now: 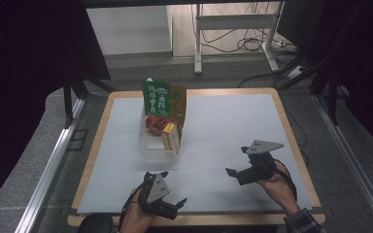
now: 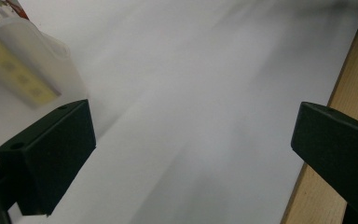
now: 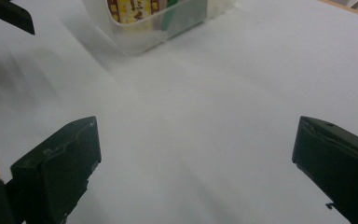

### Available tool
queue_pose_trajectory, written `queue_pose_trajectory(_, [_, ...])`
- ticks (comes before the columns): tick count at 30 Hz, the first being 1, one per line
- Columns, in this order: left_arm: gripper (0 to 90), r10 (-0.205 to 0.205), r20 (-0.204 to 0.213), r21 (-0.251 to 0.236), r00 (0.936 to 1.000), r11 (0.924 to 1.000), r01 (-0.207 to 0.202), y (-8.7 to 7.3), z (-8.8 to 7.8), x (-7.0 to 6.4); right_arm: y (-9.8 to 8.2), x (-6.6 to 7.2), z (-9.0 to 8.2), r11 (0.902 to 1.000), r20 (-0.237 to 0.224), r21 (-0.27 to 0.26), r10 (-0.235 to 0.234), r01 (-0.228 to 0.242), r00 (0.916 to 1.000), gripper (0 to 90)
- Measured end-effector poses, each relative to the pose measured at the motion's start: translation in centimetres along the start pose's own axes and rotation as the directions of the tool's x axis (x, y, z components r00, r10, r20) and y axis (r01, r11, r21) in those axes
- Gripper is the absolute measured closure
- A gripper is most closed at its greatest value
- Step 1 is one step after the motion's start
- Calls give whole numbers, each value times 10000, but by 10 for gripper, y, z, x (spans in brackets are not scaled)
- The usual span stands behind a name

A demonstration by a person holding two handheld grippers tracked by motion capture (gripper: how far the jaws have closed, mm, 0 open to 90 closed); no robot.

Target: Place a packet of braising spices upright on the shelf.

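Blurred by motion across the white sheet in both gripper views. Cut off at the top edge of the right gripper view: clear bin, its packets legible only in part. Cropped at the left gripper view's upper left corner too, yellow box smeared behind the wall. Too small to read: print on the green bag.

Bin translucent plastic; table wood-edged, top matt, perhaps paper.

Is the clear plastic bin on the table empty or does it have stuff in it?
It has stuff in it: the clear bin holds a green packet standing upright and a yellow box.
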State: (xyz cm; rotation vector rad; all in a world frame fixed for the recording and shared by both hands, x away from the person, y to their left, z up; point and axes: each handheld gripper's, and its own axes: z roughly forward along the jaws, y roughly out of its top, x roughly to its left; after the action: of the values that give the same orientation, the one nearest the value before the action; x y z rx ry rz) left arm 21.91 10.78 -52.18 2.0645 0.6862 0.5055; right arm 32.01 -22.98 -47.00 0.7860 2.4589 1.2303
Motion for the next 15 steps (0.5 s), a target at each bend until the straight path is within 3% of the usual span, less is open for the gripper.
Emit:
queue_pose_trajectory(10, [0,-256,41,50,9997,9997,256,-1,1,1,-26,-3,-19,9996,418,22,273,-274,9988,8])
queue_pose_trajectory(15, [0,-21,-90,427,10000,9991,24,-3,4,1,-38,-4,-23,9990,510,225,364,-376,9980,8])
